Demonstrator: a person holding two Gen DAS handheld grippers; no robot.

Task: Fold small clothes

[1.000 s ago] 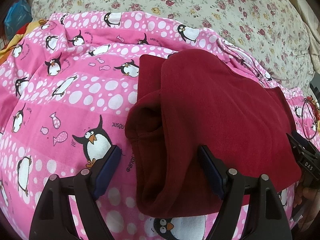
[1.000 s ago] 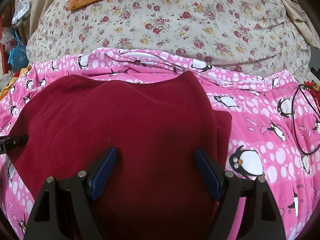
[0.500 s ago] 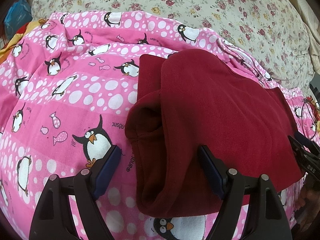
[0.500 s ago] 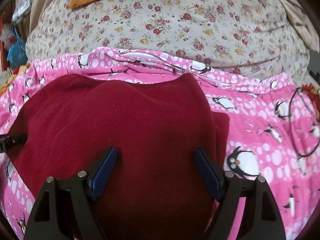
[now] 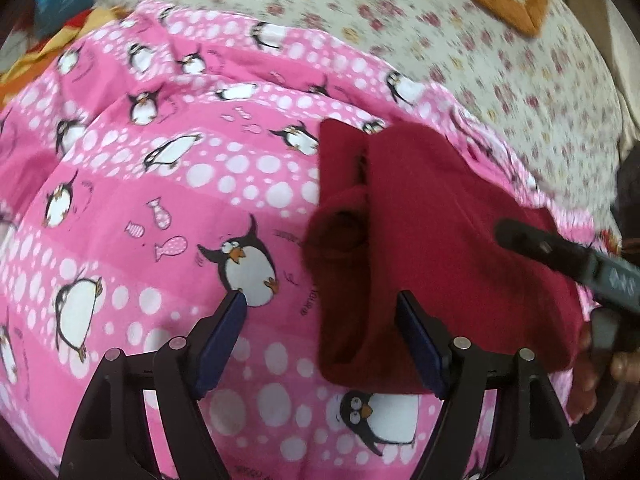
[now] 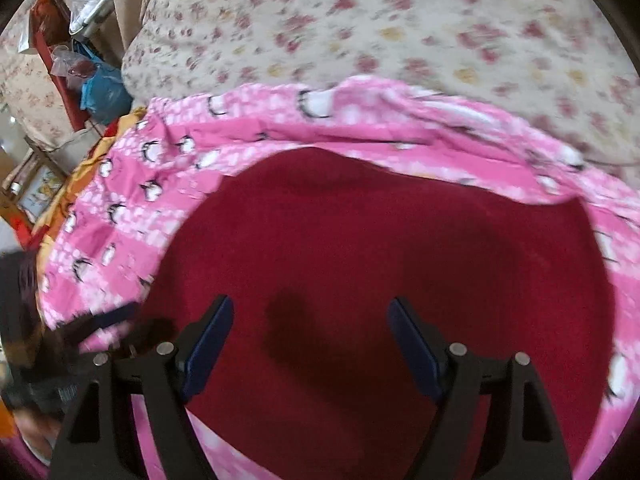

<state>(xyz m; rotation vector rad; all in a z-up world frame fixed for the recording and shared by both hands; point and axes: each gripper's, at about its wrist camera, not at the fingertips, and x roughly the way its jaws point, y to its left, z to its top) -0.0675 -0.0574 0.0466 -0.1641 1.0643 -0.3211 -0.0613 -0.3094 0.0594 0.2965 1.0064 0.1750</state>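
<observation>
Garment [image 5: 440,240]: dark red fleece, folded, soft rounded edges, right of centre.
Sheet [image 5: 160,200]: pink penguin-print cotton.
Left gripper [image 5: 320,320]: jaws wide, empty.
Right gripper [image 6: 310,336]: jaws wide, empty.

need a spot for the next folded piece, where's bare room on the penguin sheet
Free: the pink penguin sheet left of the dark red garment, running to its far rumpled edge. Also the floral bedspread beyond it. Crowded: the right side, where the garment lies with the right gripper over it.

A dark red fleece garment [image 5: 440,248] lies folded flat on the pink penguin-print sheet [image 5: 160,184], its left edge doubled under.
</observation>
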